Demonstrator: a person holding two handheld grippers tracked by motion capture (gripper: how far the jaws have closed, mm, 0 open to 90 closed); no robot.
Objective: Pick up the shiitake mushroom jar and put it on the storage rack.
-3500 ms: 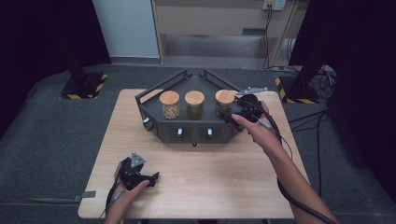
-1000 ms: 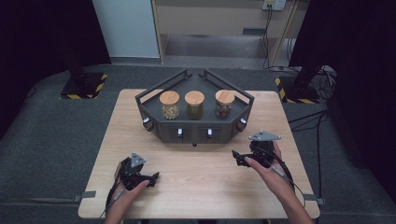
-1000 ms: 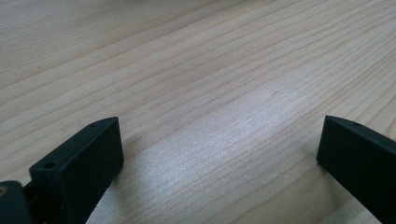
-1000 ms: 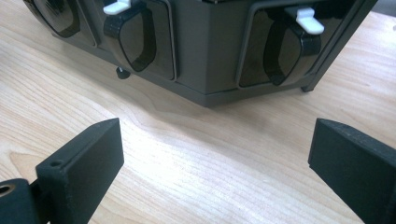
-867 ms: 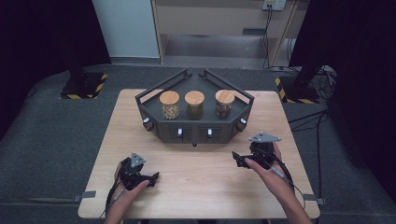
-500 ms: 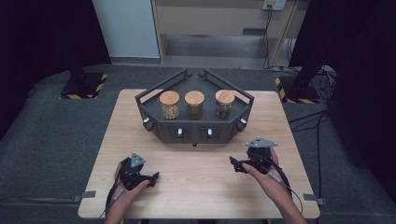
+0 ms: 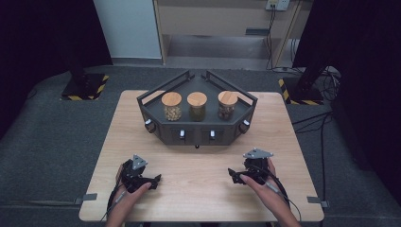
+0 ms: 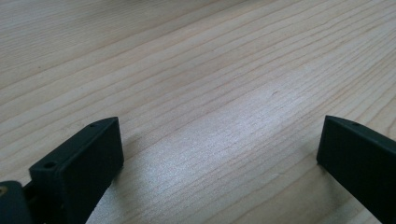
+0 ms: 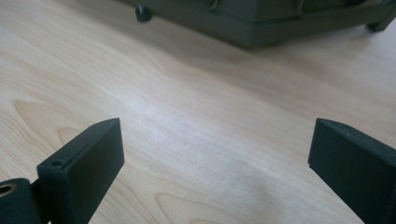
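A dark angular rack [image 7: 196, 135] stands at the far middle of the wooden table [image 7: 203, 189]. On it stand three glass jars with wooden lids: left jar [image 7: 171, 106], middle jar [image 7: 196, 105], right jar [image 7: 227, 104]. My left gripper [image 7: 155, 179] rests low at the near left, open, with bare wood between its jaws [image 8: 219, 154]. My right gripper [image 7: 232, 173] sits at the near right, open and empty [image 9: 215, 154], pointing left. In the right gripper view the rack's base [image 9: 261, 28] lies ahead.
Small white knobs [image 7: 182, 135] line the rack's front face. Grey floor surrounds the table, with black stands and yellow-black hazard tape [image 7: 85, 92] at the back left and cables [image 7: 321, 120] on the right.
My right hand has drawn back from the rack's right jar to the near right of the table and sunk toward the wood. The left gripper has kept still.
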